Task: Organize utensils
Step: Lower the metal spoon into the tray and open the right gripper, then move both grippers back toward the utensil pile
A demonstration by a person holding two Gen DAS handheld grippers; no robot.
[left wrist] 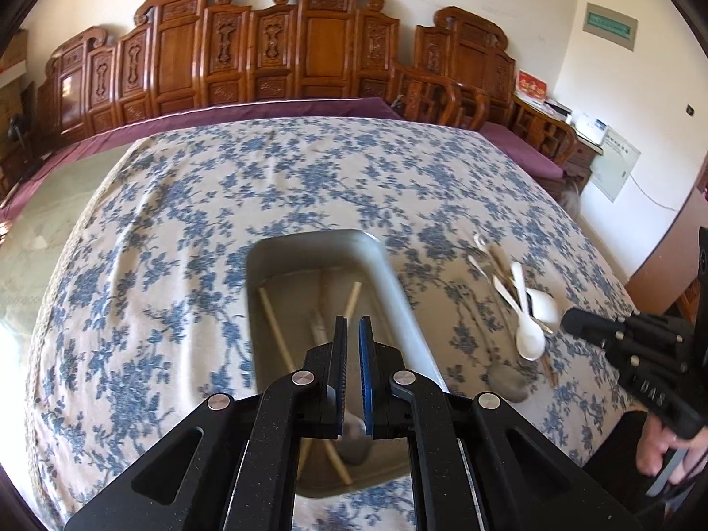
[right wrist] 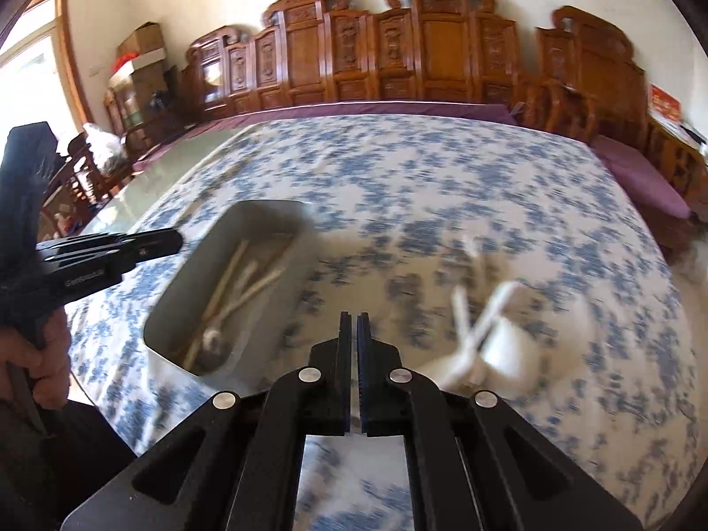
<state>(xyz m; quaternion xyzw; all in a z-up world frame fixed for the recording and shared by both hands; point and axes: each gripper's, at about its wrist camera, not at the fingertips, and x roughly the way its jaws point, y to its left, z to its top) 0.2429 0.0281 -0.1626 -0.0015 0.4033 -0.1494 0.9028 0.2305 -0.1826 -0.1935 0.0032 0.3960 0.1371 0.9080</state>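
Hovering: left gripper [left wrist: 352, 325] above the grey bin [left wrist: 394, 283], fingers together, empty.
Right gripper [right wrist: 353, 321]: fingers together, empty.
Utensils: white spoons [left wrist: 529, 309] at bin's three o'clock on tabletop [left wrist: 177, 230]; chopsticks [left wrist: 276, 327] inside bin.

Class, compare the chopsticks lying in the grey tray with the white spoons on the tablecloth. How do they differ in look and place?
The chopsticks are thin, straight, tan sticks; the white spoons have broad bowls at one end. The chopsticks lie inside the grey tray, already sorted; the spoons lie outside it in a loose pile on the tablecloth. Neither is held: both the left gripper and the right gripper are shut on nothing.
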